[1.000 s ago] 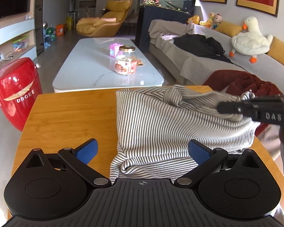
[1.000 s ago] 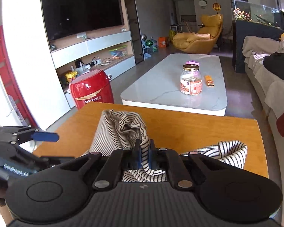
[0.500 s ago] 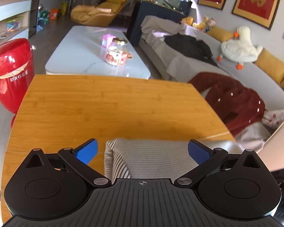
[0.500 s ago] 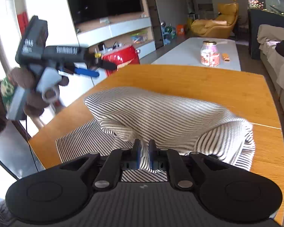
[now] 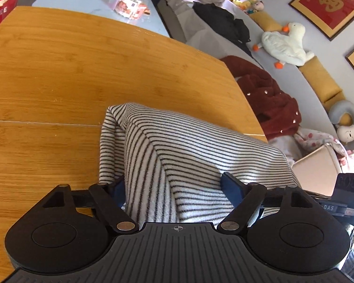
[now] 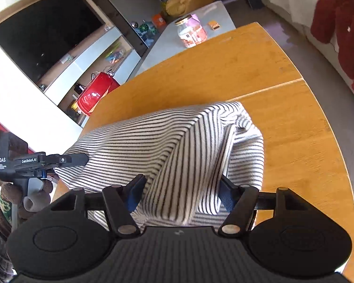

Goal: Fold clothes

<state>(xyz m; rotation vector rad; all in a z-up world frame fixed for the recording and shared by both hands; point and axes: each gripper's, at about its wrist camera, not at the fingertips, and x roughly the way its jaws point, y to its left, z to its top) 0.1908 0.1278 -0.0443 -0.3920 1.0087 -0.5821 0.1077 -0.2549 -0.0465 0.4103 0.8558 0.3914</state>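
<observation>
Striped top (image 5: 188, 155) is bunched on the counter (image 5: 59, 75), near its front edge, folded over itself in a raised hump. Left of the top, left gripper (image 5: 177, 188) is seen straddling a cloth ridge; jaws closing, pads not yet pressing, likely to pinch the fold edge. Right of the top, right gripper (image 6: 180, 192) is placed over another ridge; jaws opening, cloth between them but not clamped, probably a release so the fold can settle. Red jacket (image 5: 271, 99) lies off the counter, beyond the top.
</observation>
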